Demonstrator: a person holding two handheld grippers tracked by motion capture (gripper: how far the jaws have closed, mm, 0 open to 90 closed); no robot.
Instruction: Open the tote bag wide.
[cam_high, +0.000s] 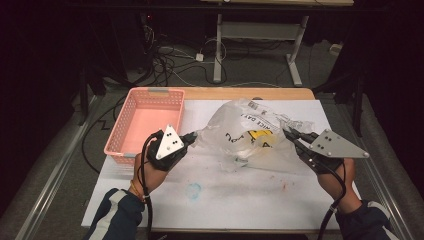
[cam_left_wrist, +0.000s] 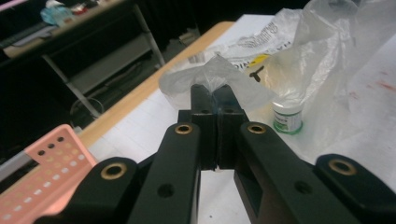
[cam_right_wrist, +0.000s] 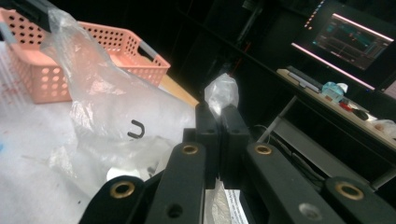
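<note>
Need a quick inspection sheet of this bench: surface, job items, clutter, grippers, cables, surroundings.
Surface: white sheet on the table, teal and red stains.
Job's things: clear plastic bag stretched between both grippers; small green-labelled jar inside.
Clutter: pink basket at left, looks empty.
Grippers: left hand-held gripper shut on bag's left edge; right hand-held gripper shut on its right edge.
Cables: black lead trails from each gripper; tangle on floor.
Surroundings: dark room, desk frame behind, monitor.

Dim lab — lit monitor (cam_right_wrist: 352, 39), cluttered workbench (cam_right_wrist: 336, 100), floor cables (cam_high: 170, 62) — paper-covered table (cam_high: 240, 200)
</note>
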